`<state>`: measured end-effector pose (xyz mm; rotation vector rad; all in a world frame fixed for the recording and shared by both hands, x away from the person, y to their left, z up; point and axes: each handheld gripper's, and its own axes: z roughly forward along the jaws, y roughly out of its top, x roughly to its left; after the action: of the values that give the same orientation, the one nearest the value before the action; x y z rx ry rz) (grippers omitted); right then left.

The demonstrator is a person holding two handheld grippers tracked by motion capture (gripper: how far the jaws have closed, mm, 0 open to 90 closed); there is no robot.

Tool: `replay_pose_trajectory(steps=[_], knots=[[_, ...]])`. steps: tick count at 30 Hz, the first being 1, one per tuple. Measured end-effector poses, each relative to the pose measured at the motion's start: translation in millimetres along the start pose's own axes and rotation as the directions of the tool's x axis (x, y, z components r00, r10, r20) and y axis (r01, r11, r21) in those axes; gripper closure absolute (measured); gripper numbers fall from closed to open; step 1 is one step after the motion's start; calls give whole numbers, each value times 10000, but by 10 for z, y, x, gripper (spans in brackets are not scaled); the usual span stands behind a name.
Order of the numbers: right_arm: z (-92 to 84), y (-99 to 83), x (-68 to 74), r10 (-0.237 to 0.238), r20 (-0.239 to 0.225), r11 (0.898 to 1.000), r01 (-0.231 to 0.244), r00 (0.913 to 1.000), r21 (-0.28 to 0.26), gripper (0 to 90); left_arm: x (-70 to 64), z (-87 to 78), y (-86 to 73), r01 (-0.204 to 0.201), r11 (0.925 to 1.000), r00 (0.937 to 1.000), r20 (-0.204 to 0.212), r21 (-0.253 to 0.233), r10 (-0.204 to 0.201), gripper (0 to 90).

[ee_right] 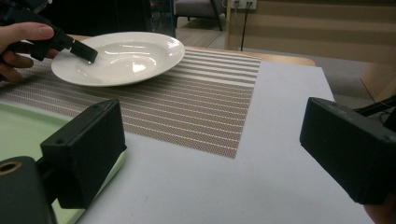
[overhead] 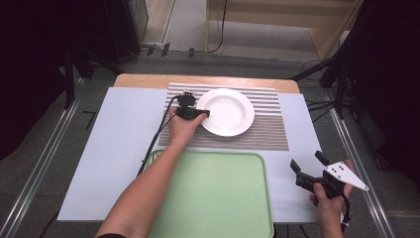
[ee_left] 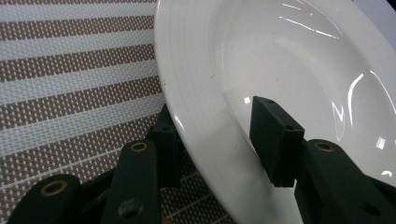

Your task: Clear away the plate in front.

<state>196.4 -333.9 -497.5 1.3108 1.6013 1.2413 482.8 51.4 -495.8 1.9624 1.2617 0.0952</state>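
Grey carpeted floor (overhead: 198, 62) around the table. Light wooden bench-like furniture (overhead: 277, 20) at the far side, with a black cable (overhead: 223, 29) hanging before it. Dark tripod stands (overhead: 341, 69) at both flanks. Metal floor rails (overhead: 37, 163) alongside. Even overhead lighting.

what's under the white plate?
The white plate lies on the striped placemat. One jaw of the left hand-held gripper is under its rim. Beneath the plate's middle is hidden.

Place: a lab-like recording room.
Evidence: black stands (overhead: 74, 64) flank a wooden table (overhead: 208, 81); cables (overhead: 218, 29) cross the grey floor (overhead: 49, 144); white sheet (overhead: 119, 134) covers the tabletop.
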Motion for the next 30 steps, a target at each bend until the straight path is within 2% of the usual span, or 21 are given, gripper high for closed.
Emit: replay_pose_trajectory(steps=[1, 2, 3, 4, 5, 6, 9, 14, 18, 21, 22, 30], knots=[[2, -3, 2, 10, 5, 10000, -10, 10000, 24, 54, -5, -11, 3, -4, 10000, 9999, 162, -98, 6, 583], [-2, -4, 14, 154, -13, 9998, -153, 9999, 133, 54, -17, -30, 12, 82, 9998, 9979, 643, -172, -71, 605], [6, -5, 8, 56, -13, 9999, -56, 10000, 89, 54, -37, -28, 8, 7, 9998, 9961, 878, -192, 10, 660], [7, -5, 9, 53, -18, 10000, -53, 10000, 78, 54, -84, -31, 0, -374, 9992, 9969, 687, -125, 382, 689], [4, -4, 20, 176, -28, 9997, -176, 9998, 145, 54, -118, -46, -6, -516, 9982, 9964, 657, -299, 534, 694], [1, -3, 24, 180, -30, 9997, -179, 9998, 159, 54, -131, -58, -3, -453, 9980, 9947, 901, -432, 490, 714], [-2, 2, 23, 36, -22, 10000, -35, 10000, 62, 54, -208, -96, 4, -683, 9958, 9940, 809, -609, 731, 746], [-4, 0, 18, 41, 5, 10000, -41, 10000, 56, 54, -172, -94, 7, -85, 9987, 9936, 1124, -511, 142, 777], [-3, -1, 19, 53, -19, 10000, -53, 10000, 68, 54, -194, -109, -6, -76, 9975, 9934, 1137, -701, 155, 784], [-2, -1, 17, 49, -16, 10000, -49, 10000, 73, 54, -156, -118, -6, 379, 9965, 9859, 1657, -750, -250, 810], [-3, -2, 23, 150, -37, 9998, -149, 9999, 119, 54, -163, -125, -5, 372, 9960, 9856, 1675, -806, -233, 814], [0, -1, 23, 43, -4, 9999, -43, 10000, 104, 54, -198, -156, -3, 227, 9941, 9852, 1713, -1060, -42, 821]])
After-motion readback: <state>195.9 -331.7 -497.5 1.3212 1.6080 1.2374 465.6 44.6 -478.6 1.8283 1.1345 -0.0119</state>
